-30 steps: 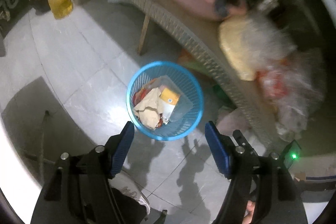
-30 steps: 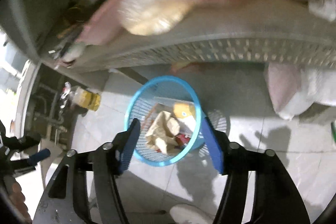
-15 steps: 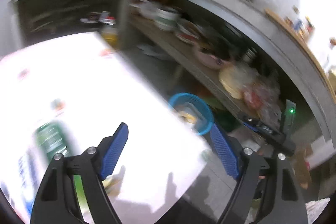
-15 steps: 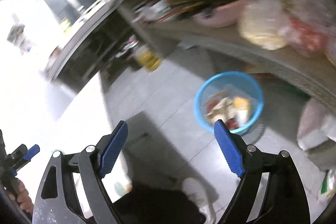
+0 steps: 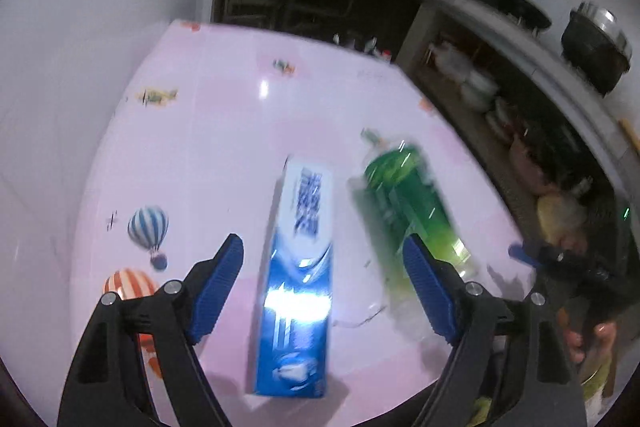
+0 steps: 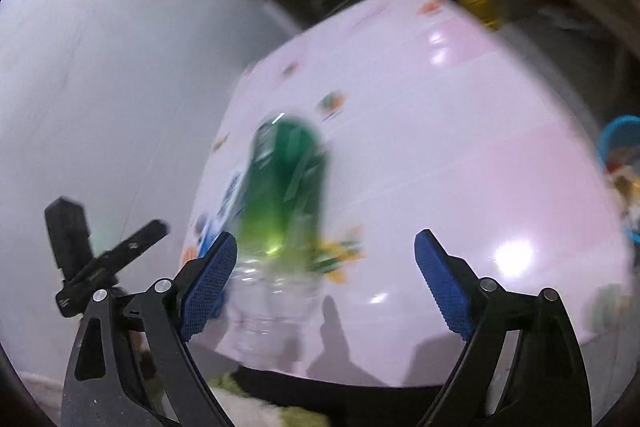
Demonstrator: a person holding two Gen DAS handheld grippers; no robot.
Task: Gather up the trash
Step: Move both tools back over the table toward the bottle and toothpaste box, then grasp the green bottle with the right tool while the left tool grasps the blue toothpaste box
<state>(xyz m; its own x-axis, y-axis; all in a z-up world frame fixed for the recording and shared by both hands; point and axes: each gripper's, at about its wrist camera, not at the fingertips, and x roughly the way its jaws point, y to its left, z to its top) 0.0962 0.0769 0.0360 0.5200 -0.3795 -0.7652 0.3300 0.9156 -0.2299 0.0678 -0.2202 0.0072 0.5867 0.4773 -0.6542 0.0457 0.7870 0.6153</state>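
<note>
A blue and white toothpaste box [image 5: 298, 275] lies on a pink table [image 5: 224, 131] printed with balloons. A clear plastic bottle with a green label [image 5: 408, 215] lies to its right; it also shows, blurred, in the right wrist view [image 6: 284, 187]. My left gripper [image 5: 322, 279] is open and empty above the box, a finger on each side of it. My right gripper [image 6: 326, 281] is open and empty, just right of the bottle's base. The blue trash basket [image 6: 618, 147] shows at the right edge, beyond the table.
A grey wall [image 5: 80, 27] runs along the table's left side. Dark shelves with bowls and bags [image 5: 500, 115] stand beyond the table on the right. A black pot [image 5: 596, 43] sits on a counter. The right hand and gripper show at the left view's right edge [image 5: 568, 267].
Both grippers swung away from the blue basket on the floor and up over the pink table. The toothpaste box and green bottle have come into view. Both stayed open.
</note>
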